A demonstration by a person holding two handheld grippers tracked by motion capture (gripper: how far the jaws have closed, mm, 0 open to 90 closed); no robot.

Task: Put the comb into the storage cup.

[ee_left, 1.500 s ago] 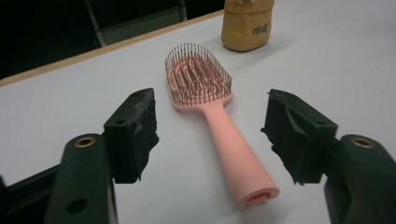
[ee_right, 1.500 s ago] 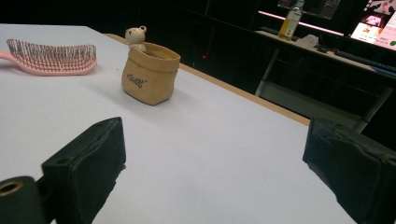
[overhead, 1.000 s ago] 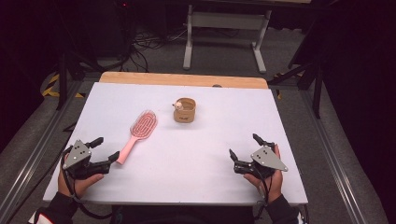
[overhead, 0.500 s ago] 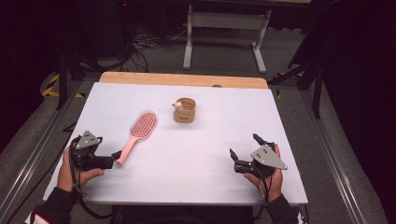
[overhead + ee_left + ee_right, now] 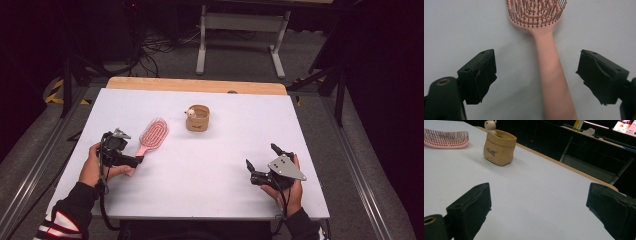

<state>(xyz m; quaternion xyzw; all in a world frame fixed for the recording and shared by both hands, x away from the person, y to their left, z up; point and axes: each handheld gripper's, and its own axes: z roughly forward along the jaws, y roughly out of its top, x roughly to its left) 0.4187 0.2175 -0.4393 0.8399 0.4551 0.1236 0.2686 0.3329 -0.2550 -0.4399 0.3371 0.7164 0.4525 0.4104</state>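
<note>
On the white worktop (image 5: 200, 165) a pink hairbrush (image 5: 151, 135) lies at about 10 o'clock from the centre, bristles up, its head pointing toward 1 o'clock and its handle running back toward the person. The left tool (image 5: 131, 161) sits over the end of that handle; in the high view the handle's tip is hidden under the tool, so contact cannot be judged there. In the left gripper view the left tool (image 5: 536, 75) stands wide, its black jaws either side of the handle with clear gaps, and the hairbrush (image 5: 544, 50) is cut off at the top and bottom edges. A small tan pot (image 5: 198, 118) stands at 12 o'clock from the centre, well apart from both tools; a pale figure (image 5: 190, 113) perches at its rim, too small to make out. The right tool (image 5: 260, 162) rests near 4 o'clock, held by a hand (image 5: 287, 187), jaws spread wide over bare worktop. The right gripper view shows lettering on the pot (image 5: 499, 150), blurred beyond reading.
</note>
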